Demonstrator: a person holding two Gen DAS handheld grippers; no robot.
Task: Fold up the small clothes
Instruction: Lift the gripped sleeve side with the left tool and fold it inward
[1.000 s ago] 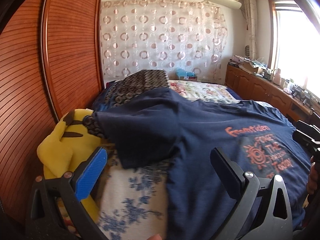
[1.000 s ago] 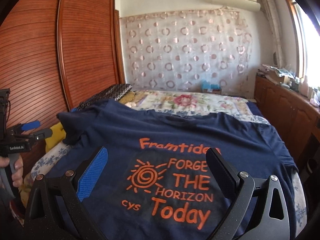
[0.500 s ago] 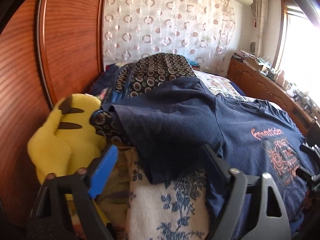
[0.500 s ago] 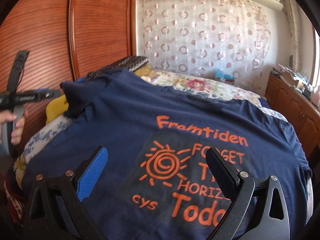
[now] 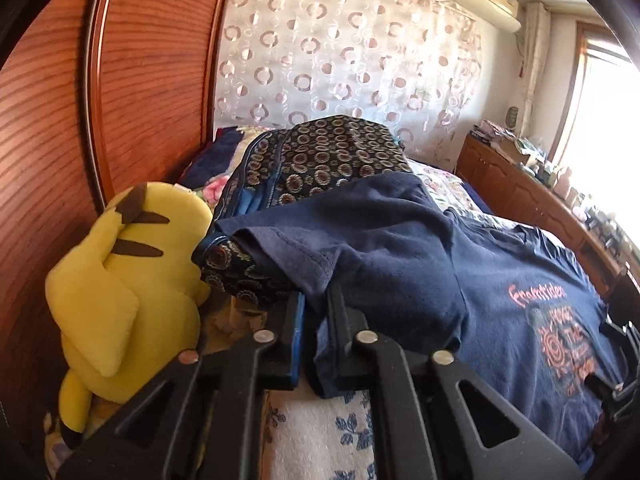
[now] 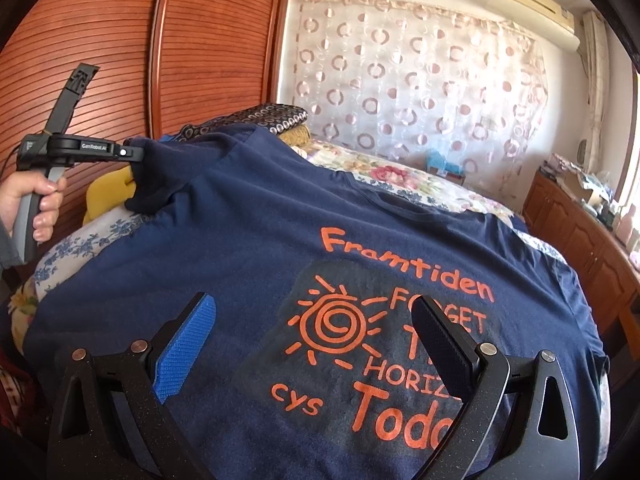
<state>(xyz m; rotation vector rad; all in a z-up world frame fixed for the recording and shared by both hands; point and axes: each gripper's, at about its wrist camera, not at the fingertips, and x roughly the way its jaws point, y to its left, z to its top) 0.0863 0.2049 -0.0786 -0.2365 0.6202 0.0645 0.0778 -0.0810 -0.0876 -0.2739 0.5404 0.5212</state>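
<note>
A navy T-shirt (image 6: 280, 240) with an orange sun and lettering print lies spread face up on the bed. It also shows in the left wrist view (image 5: 500, 280). My left gripper (image 5: 316, 300) is shut on the edge of the shirt's left sleeve (image 5: 304, 256) and holds it slightly lifted. In the right wrist view the left gripper (image 6: 134, 156) shows at the far left, clamped on that sleeve. My right gripper (image 6: 312, 320) is open and empty, low over the shirt's print near the hem.
A yellow plush toy (image 5: 124, 276) sits at the bed's left edge against the wooden wardrobe (image 5: 100, 100). A dark circle-patterned cushion (image 5: 320, 160) lies behind the sleeve. A floral bedsheet (image 5: 320, 432) lies under the shirt. A wooden cabinet (image 6: 580, 240) runs along the right.
My left gripper moved forward onto the sleeve edge and closed on it. My right gripper dropped lower and closer over the print, still open.
</note>
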